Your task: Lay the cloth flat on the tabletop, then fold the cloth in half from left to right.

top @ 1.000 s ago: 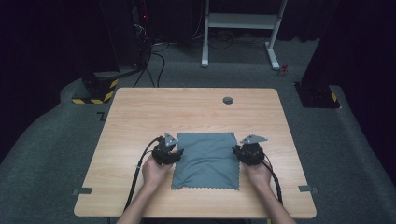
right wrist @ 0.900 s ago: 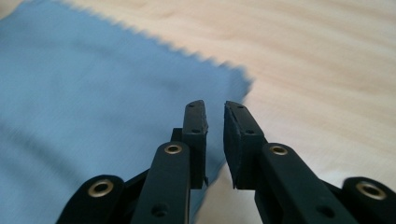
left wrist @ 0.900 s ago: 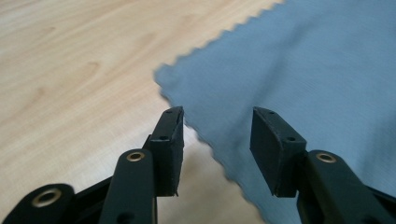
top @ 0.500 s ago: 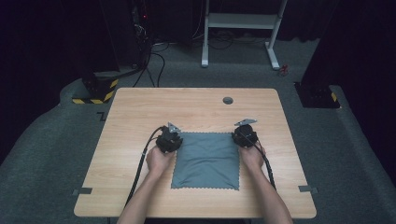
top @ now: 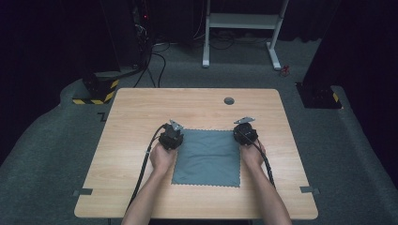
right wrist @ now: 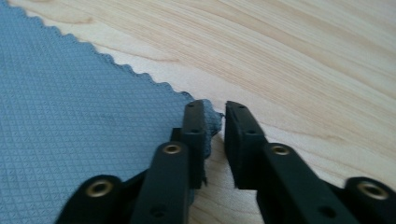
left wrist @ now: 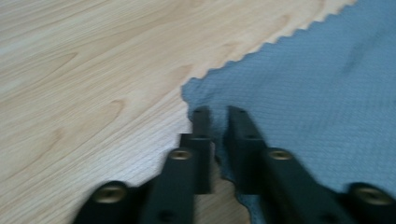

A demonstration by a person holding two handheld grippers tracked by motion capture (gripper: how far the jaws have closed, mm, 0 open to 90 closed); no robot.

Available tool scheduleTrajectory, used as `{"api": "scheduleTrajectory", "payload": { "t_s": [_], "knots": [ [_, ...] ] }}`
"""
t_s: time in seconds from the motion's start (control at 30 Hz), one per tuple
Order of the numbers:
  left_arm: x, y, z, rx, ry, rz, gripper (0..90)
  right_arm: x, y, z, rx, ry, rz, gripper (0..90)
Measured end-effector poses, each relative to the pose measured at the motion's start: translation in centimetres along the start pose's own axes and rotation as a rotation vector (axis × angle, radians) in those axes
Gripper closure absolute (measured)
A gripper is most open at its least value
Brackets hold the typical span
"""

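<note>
A grey-blue cloth (top: 206,157) with zigzag edges lies flat as a square on the wooden table (top: 141,112). My left gripper (top: 175,128) is at its far left corner and my right gripper (top: 244,127) at its far right corner. In the left gripper view the jaws (left wrist: 218,114) stand slightly apart over the cloth (left wrist: 317,93) corner. In the right gripper view the jaws (right wrist: 214,109) show a narrow gap, with the puckered corner of the cloth (right wrist: 79,107) between them. Both pairs of jaws have just been opening and the pads no longer pinch the fabric.
A round cable hole (top: 229,101) sits near the table's far edge. Grey tape strips mark the front left (top: 83,191) and front right (top: 309,190) corners. A white desk frame (top: 244,28) and floor cables (top: 155,65) lie beyond the table.
Both hands moved toward the far side of the table, drawing the cloth's far edge out until it lay flat. Over the last half second they stayed in place.
</note>
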State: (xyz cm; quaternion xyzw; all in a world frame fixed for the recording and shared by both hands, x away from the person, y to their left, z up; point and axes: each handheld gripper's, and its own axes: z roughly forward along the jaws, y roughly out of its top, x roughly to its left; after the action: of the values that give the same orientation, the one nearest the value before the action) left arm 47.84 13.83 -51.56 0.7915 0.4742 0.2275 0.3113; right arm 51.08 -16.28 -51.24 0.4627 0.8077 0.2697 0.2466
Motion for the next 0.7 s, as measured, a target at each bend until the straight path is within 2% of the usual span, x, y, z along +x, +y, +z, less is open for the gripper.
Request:
{"api": "scheduleTrajectory", "payload": {
  "t_s": [0.03, 0.07, 0.1, 0.17, 0.2, 0.23, 0.27, 0.37, 0.4, 0.5, 0.53, 0.6, 0.63, 0.7],
  "knots": [
    [0.1, 0.0, -0.2, 0.003, -0.027, -0.031, 63.6, -0.2, 0.0, -0.1, 0.000, 0.004, 0.010, 74.3],
    [0.1, -0.2, -0.7, -0.018, -0.063, -0.049, 58.4, -0.2, 0.0, -0.3, -0.006, 0.011, 0.022, 73.0],
    [0.0, -0.4, -1.1, -0.035, -0.077, -0.044, 54.3, -0.1, -0.2, -0.7, -0.024, 0.030, 0.044, 72.0],
    [-0.3, -0.7, -1.6, -0.012, -0.117, -0.012, 47.9, 0.6, -0.7, -1.6, -0.052, 0.065, 0.011, 70.4],
    [-0.7, -1.1, -1.8, 0.006, -0.135, 0.021, 46.1, 1.7, -1.4, -2.5, -0.074, 0.121, -0.009, 69.0],
    [-0.7, -1.1, -1.8, 0.006, -0.135, 0.021, 45.7, 1.7, -1.4, -2.5, -0.074, 0.121, -0.009, 69.0],
    [-0.9, -1.4, -1.8, 0.004, -0.143, 0.024, 45.7, 2.2, -1.7, -2.7, -0.079, 0.146, -0.021, 68.3],
    [-1.3, -2.0, -1.6, -0.015, -0.144, 0.044, 43.6, 4.5, -3.2, -3.6, -0.096, 0.201, -0.070, 66.0],
    [-1.3, -2.1, -1.6, -0.018, -0.144, 0.042, 43.6, 4.9, -3.4, -3.7, -0.099, 0.212, -0.080, 65.1],
    [-1.3, -2.4, -1.8, -0.026, -0.146, 0.051, 42.6, 6.2, -4.0, -4.2, -0.101, 0.230, -0.112, 60.9],
    [-1.3, -2.5, -1.8, -0.029, -0.146, 0.052, 42.3, 6.6, -4.2, -4.3, -0.096, 0.221, -0.143, 60.1],
    [-1.2, -2.7, -1.9, -0.039, -0.138, 0.065, 40.9, 6.6, -4.6, -4.5, -0.103, 0.221, -0.147, 59.0],
    [-1.2, -2.9, -2.0, -0.050, -0.139, 0.065, 40.8, 6.1, -4.9, -4.6, -0.102, 0.250, -0.119, 56.6],
    [-1.1, -3.3, -2.0, -0.072, -0.143, 0.056, 40.8, 5.9, -5.0, -4.6, -0.101, 0.260, -0.107, 55.0]
  ]
}}
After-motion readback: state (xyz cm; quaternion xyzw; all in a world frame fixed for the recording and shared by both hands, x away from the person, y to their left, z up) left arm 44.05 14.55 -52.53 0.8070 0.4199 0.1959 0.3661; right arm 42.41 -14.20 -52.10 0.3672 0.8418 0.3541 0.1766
